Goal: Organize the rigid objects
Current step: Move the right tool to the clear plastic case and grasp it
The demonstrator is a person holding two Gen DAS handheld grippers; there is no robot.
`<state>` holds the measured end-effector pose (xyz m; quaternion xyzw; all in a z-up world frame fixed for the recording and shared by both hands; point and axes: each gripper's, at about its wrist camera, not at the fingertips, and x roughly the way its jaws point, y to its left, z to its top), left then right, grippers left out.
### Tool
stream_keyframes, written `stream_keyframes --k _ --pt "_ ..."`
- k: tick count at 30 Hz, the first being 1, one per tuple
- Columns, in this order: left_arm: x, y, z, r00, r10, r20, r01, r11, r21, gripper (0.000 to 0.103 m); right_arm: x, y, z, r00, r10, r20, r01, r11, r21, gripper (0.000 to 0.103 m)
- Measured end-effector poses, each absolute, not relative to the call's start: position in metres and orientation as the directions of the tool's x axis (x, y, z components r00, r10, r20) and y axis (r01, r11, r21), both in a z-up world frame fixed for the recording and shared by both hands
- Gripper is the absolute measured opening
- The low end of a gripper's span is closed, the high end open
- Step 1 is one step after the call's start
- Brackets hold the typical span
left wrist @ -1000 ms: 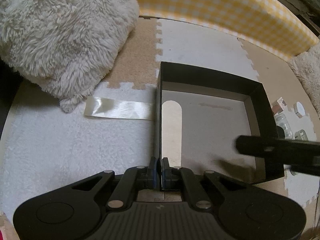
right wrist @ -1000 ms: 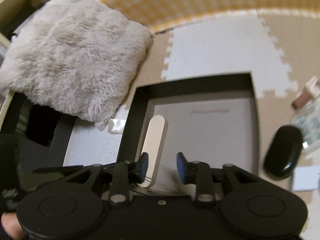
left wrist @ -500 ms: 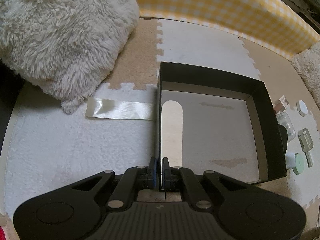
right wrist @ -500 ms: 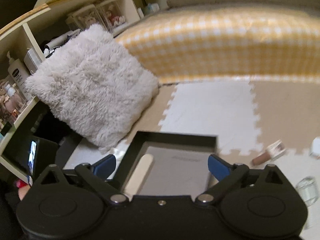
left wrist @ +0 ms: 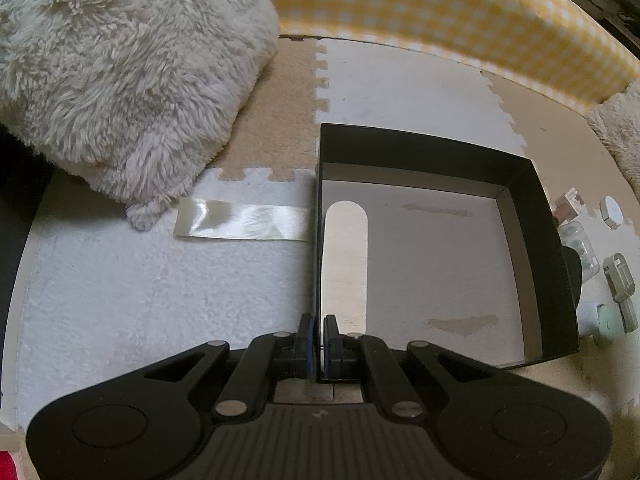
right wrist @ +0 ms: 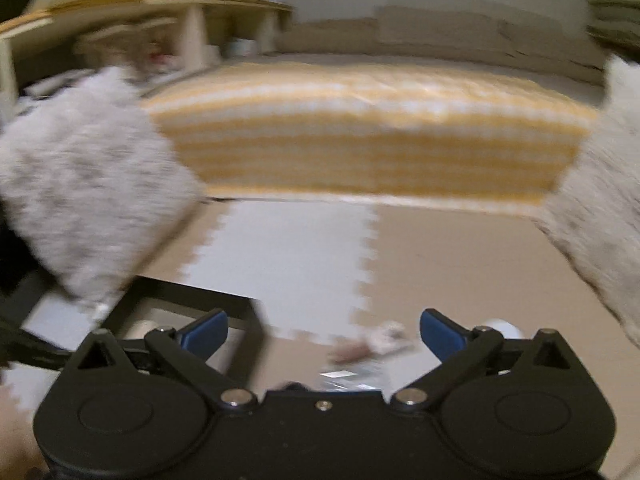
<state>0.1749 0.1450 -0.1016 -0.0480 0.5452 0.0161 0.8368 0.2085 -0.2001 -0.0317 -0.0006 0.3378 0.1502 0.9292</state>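
Note:
A black open box (left wrist: 540, 216) sits on the foam floor mat, with one long pale rounded object (left wrist: 346, 264) lying along its left inner wall. My left gripper (left wrist: 317, 338) is shut on the box's near left wall. Small items lie right of the box: a clear case (left wrist: 580, 246), a grey-green clip (left wrist: 620, 284), a white round piece (left wrist: 612, 212). My right gripper (right wrist: 322, 330) is open and empty, raised above the mat to the right of the box (right wrist: 192, 300); that view is blurred. A brown tube-like item (right wrist: 368, 346) lies on the mat beyond its fingers.
A fluffy grey cushion (left wrist: 120, 80) lies at the back left, a yellow checked mattress (left wrist: 440, 12) along the back, another fluffy cushion (right wrist: 600, 200) at the right. A shiny tape strip (left wrist: 240, 222) lies left of the box. Shelves (right wrist: 120, 20) stand far left.
My right gripper has opened wide, risen out of the box and swung right toward the small items. My left gripper and the box have stayed put.

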Motion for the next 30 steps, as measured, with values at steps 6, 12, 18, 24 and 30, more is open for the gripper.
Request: stream_keyframes --k 6,12,18,24,30 --pt "0.175 0.144 -0.102 0.400 -0.019 -0.916 -0.076 0.996 -0.055 0.004 0.229 -0.233 -0.065 0.709 0.182 -0.682 -0.165 0.982 0.090 0.103" --pt "0.176 0.144 -0.103 0.397 -0.021 -0.918 -0.078 0.995 -0.057 0.004 0.239 -0.230 -0.096 0.660 0.172 -0.731 -0.252 0.968 -0.001 0.103" --pt "0.176 0.144 -0.103 0.397 -0.022 -0.917 -0.079 0.995 -0.058 0.004 0.248 -0.204 -0.129 0.572 0.181 -0.800 -0.366 0.929 -0.051 0.103" --pt "0.176 0.144 -0.104 0.396 -0.023 -0.918 -0.079 0.995 -0.060 0.004 0.256 -0.186 -0.148 0.506 0.182 -0.843 -0.411 0.910 -0.050 0.103" --pt "0.176 0.144 -0.104 0.396 -0.024 -0.918 -0.080 0.995 -0.060 0.004 0.272 -0.189 -0.155 0.476 0.219 -0.852 -0.350 0.936 0.045 0.102"
